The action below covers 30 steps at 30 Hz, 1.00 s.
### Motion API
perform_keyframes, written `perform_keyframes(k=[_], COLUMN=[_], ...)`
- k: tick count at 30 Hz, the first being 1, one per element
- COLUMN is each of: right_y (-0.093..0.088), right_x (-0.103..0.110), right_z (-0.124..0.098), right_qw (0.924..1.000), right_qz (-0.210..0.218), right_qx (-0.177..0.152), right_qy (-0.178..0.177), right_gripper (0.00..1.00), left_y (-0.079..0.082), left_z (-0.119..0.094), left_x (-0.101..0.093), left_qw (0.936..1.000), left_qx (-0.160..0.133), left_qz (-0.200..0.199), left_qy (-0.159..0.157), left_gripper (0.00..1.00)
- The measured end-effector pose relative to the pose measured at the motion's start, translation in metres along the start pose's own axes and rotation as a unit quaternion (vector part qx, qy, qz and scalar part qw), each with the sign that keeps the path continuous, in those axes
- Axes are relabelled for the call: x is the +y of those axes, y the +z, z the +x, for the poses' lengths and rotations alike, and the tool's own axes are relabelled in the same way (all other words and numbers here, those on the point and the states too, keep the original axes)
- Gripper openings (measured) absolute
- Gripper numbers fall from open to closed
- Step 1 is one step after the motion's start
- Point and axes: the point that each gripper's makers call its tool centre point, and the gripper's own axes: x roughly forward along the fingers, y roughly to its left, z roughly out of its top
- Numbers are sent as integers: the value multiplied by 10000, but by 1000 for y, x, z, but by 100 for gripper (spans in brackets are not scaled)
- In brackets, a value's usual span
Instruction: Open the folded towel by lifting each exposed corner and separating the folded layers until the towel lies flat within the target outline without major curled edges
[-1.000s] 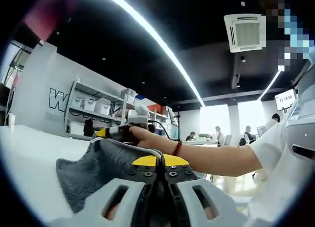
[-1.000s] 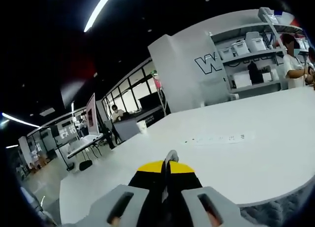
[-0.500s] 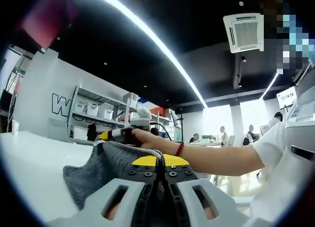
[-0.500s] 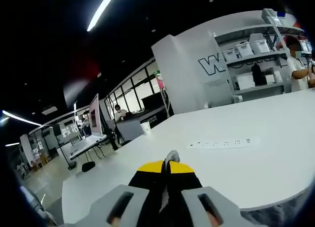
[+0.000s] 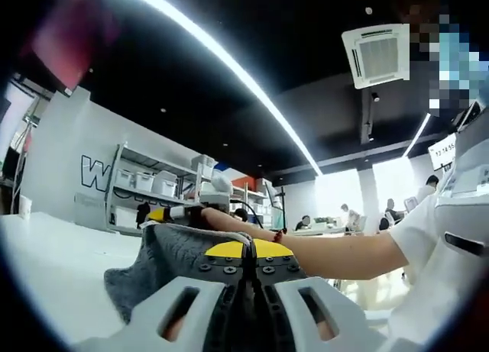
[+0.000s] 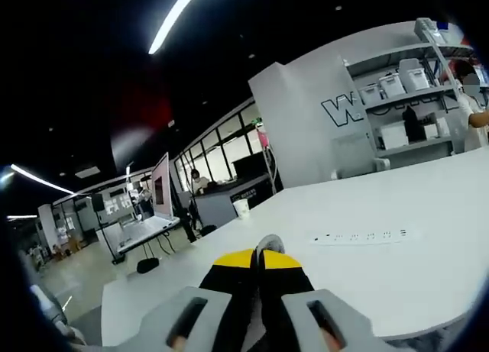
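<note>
A dark grey towel [image 5: 160,254] is stretched above the white table [image 5: 53,253]. My left gripper [image 5: 246,250] is shut on its near edge, with cloth bunched between the yellow-tipped jaws. The far edge is pinched by my right gripper [image 5: 166,213], held in a person's hand with a beaded bracelet. In the right gripper view, the right gripper [image 6: 258,257] is shut with a small grey towel corner [image 6: 269,243] poking out between the tips. The lower part of the towel hangs in a fold towards the table.
The person's bare forearm [image 5: 336,253] and white sleeve cross the right side of the left gripper view. A white power strip [image 6: 367,235] lies on the table [image 6: 397,279], and a paper cup [image 6: 242,208] stands beyond it. Shelves with bins [image 5: 141,188] line the back wall.
Both grippers keep their hold on the towel. Both views have tilted up a little, and the towel's hanging fold sits slightly more to the right and closer to the left jaws.
</note>
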Motion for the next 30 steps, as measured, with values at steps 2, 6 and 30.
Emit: perform_keyframes(k=[2, 6, 30], right_y=[-1, 1, 14], right_x=[0, 3, 36], right_z=[1, 1, 14], right_qw=[10000, 10000, 9993], right_qz=[-6, 40, -192], right_qx=[13, -42, -153], right_qy=[14, 34, 269], right_gripper=[0, 0, 0], left_y=[2, 5, 21], left_z=[0, 0, -17], left_x=[0, 0, 3], left_qw=[10000, 10000, 9996], left_qx=[-17, -10, -112], left_qz=[-17, 45, 259], left_qy=[-17, -21, 31], left_gripper=[0, 0, 0])
